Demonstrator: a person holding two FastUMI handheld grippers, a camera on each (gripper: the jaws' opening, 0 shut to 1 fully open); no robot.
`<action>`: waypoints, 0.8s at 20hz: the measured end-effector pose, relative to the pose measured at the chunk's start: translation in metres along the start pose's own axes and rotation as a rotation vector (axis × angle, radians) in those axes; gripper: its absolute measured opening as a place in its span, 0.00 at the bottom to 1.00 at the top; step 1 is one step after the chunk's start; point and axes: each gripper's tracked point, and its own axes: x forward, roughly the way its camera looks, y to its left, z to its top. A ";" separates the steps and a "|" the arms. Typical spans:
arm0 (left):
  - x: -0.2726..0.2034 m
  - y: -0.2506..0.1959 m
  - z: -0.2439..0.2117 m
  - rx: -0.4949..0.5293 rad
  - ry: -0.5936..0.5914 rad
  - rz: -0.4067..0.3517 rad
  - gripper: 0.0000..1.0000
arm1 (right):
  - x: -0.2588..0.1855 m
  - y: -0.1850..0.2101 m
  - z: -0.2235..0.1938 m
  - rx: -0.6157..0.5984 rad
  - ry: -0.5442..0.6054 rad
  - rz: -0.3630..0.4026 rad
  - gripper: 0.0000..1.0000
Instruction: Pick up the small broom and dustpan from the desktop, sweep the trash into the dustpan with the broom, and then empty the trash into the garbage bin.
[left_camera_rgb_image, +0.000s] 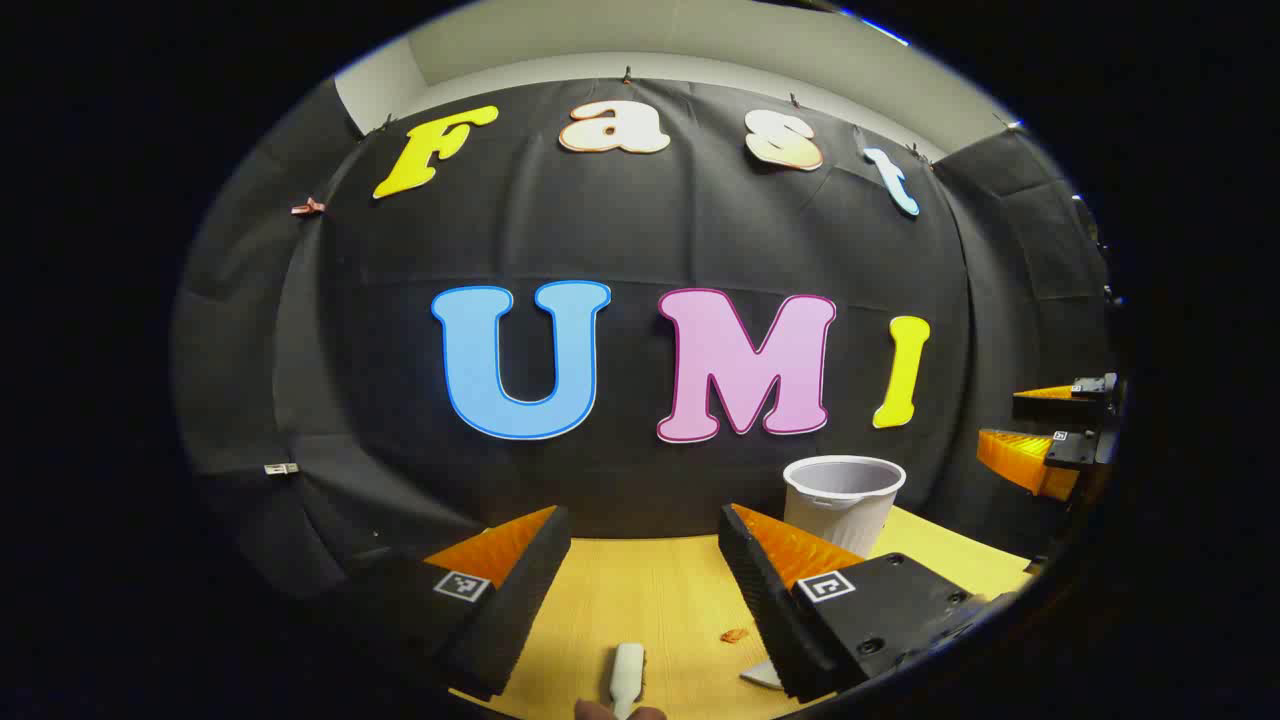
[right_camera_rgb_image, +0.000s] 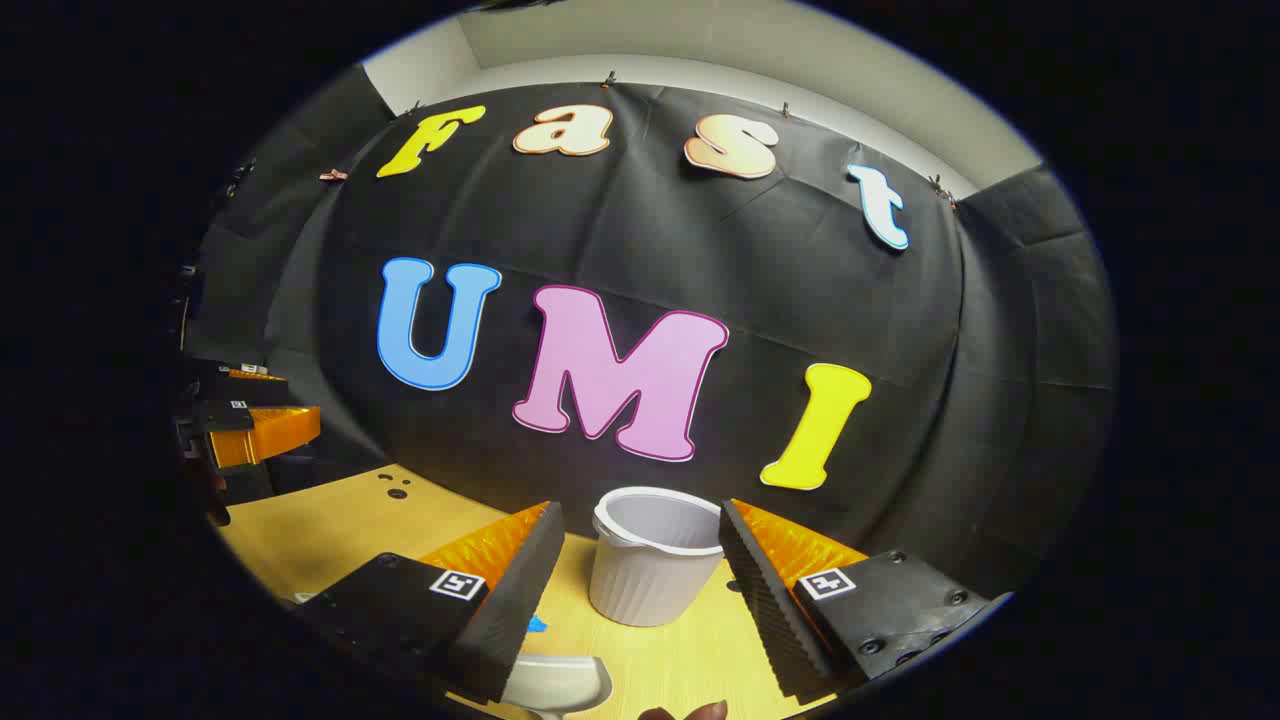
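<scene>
While both grippers are hovering above the wooden desktop (left_camera_rgb_image: 660, 590), the left gripper (left_camera_rgb_image: 645, 590) is holding its fingers spread wide with nothing between them, as its own view shows. Directly below that gap, at about 6 o'clock in the left gripper view, a white handle (left_camera_rgb_image: 628, 678) is lying on the desktop, most likely the broom's, though the pictures are not making that certain. A small reddish scrap of trash (left_camera_rgb_image: 735, 635) is sitting just beside the inner edge of the right-hand finger, at roughly 5 o'clock, and a pale flat corner (left_camera_rgb_image: 762, 675) is peeking out from under that finger; what it belongs to cannot be told. The white ribbed garbage bin (left_camera_rgb_image: 843, 500) is standing upright toward the back of the desktop at about 4 o'clock, near the black cloth wall (left_camera_rgb_image: 620, 230). At 3 o'clock the other gripper is showing at the edge, well apart. In the right gripper view, the right gripper (right_camera_rgb_image: 640, 590) is likewise keeping its fingers spread apart and gripping nothing, and the garbage bin (right_camera_rgb_image: 655, 560) is standing between them, farther off. At 6 o'clock a white dustpan (right_camera_rgb_image: 560, 682) is resting on the desktop (right_camera_rgb_image: 330, 530) just beside the left-hand finger, with a small blue scrap (right_camera_rgb_image: 537, 625) near it.
</scene>
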 end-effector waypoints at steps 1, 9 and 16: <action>-0.001 0.000 0.001 0.004 0.000 -0.001 0.96 | -0.001 0.000 -0.001 0.001 0.000 -0.001 0.98; -0.004 -0.001 0.003 0.024 0.008 -0.012 0.95 | -0.003 0.004 -0.005 0.018 0.013 0.006 0.98; -0.008 0.001 -0.001 0.037 0.011 -0.025 0.96 | -0.011 0.014 -0.011 0.030 0.045 0.029 0.98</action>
